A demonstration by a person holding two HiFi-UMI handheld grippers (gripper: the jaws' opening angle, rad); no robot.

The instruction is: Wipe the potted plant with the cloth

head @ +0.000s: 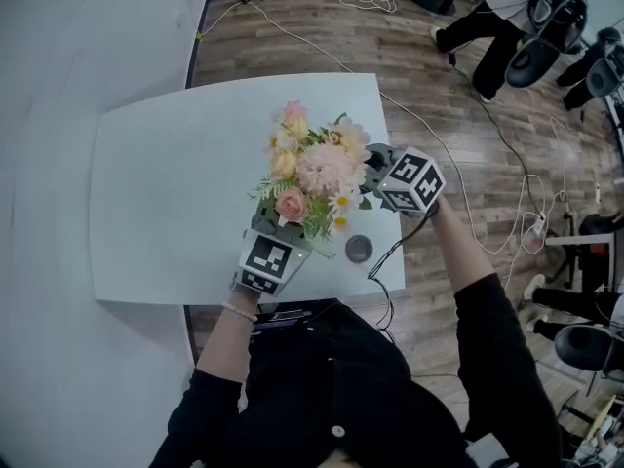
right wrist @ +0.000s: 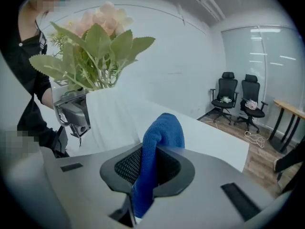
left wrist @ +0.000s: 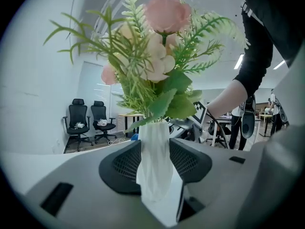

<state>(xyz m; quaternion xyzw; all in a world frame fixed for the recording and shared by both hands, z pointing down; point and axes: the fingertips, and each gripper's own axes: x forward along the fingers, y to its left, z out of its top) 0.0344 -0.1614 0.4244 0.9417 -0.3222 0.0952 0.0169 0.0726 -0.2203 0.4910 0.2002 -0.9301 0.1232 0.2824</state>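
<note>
The potted plant (head: 314, 175), pink and cream flowers with green fern leaves in a white pot (left wrist: 155, 162), stands near the front edge of the white table (head: 166, 183). My left gripper (head: 276, 242) reaches in from the near side and is shut on the pot, both pads pressing its sides. My right gripper (head: 388, 171) sits at the plant's right side, close to the blooms, shut on a blue cloth (right wrist: 160, 144) that sticks up between its jaws. In the right gripper view the leaves (right wrist: 93, 49) hang upper left, apart from the cloth.
A small dark round object (head: 359, 250) lies on the table just right of the pot, near the front edge. A cable (head: 385, 261) hangs from the right gripper. Office chairs (right wrist: 237, 99), floor cables (head: 468, 193) and a person (head: 487, 27) are beyond the table.
</note>
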